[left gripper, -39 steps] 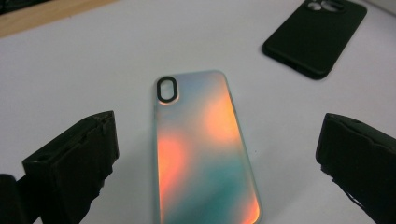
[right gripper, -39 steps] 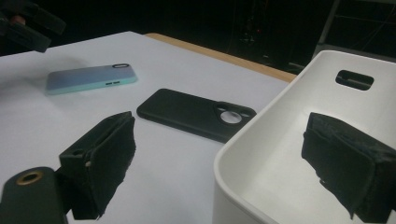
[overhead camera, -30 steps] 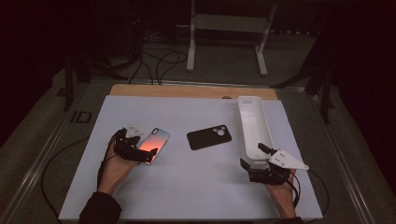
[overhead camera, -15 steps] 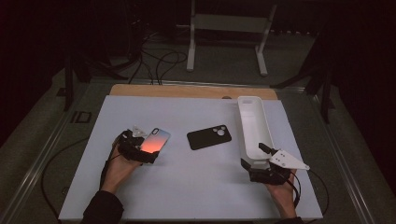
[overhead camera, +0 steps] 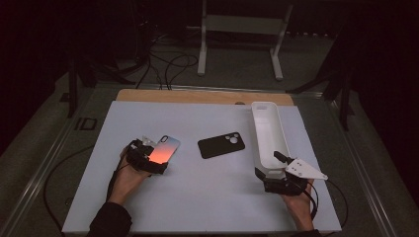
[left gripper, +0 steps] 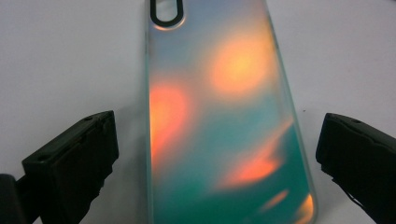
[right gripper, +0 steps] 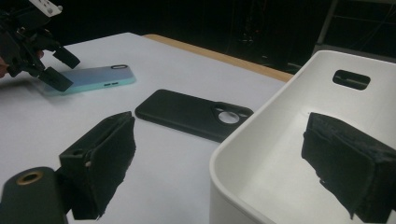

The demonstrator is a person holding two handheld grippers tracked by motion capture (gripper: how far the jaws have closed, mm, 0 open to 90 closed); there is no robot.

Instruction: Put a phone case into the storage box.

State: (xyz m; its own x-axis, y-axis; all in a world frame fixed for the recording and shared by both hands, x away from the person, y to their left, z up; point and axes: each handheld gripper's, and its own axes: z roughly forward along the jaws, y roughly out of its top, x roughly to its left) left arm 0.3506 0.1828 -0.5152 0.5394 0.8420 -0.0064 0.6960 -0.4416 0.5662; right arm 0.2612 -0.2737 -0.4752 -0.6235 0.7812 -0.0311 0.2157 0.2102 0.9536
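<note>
Where lit: white tabletop [overhead camera: 197, 197], wood edge [overhead camera: 197, 96]; dark room w/ cables [overhead camera: 163, 64].

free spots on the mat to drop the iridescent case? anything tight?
Bare mat: the near strip between the left gripper and right gripper, and the far band beyond the black case. Tight: the gap between black case and white bin, and around the iridescent case, which the left jaws straddle.

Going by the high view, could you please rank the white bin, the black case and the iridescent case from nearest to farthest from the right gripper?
From the right gripper:
1. White bin, at its jaws, right side of the table.
2. Black case, mid-table, to its left.
3. Iridescent case, far left, between the left gripper's jaws.
</note>
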